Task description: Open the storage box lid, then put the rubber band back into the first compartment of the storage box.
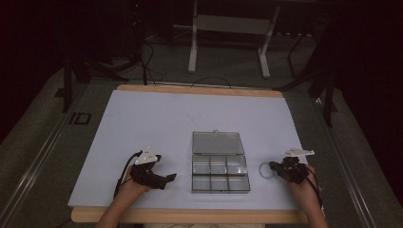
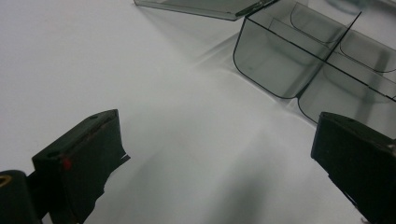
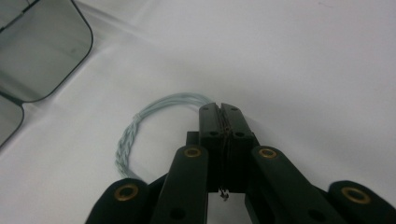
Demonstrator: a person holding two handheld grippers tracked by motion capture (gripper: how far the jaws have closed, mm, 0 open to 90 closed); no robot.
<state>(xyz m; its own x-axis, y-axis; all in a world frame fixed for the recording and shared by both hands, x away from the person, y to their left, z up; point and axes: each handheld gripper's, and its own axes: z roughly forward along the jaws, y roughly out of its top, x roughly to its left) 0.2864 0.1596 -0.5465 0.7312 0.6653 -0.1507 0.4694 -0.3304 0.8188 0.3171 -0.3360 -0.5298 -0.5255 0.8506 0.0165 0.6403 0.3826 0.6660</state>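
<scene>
Tongs first, high view: right gripper [image 1: 274, 167] is seen clenched on the pale loop of cord [image 1: 264, 170], which lies on the white sheet [image 1: 142, 118] just right of the clear box [image 1: 220, 175]. Left gripper [image 1: 167, 179] rests apart from the box on its left, jaws spread, nothing between them. Lid [image 1: 217, 143] is laid flat open behind the six compartments.

Left gripper view: jaws are shown released and wide, with bare sheet [image 2: 163, 116] between them and the near corner of the box [image 2: 280, 60] ahead. Box is not steadied by anything. Judged risk: if the loop is dragged over the rim, the light box could be pushed or tipped, as no hold is applied to it.

Right gripper view: jaws are pressed together on a few strands of the loop [image 3: 140, 126]; grip is taken at one edge only, near the pad tips. Rest of the loop lies slack on the sheet, beside the corner of the box [image 3: 42, 51]. Judged risks: thin strands could be pulled out of the pads on lifting, since so little is caught; the twisted strands could be separated so that only part of the loop is raised; the hanging loop could swing, snag a divider, and be dropped across two compartments or outside the box.
</scene>
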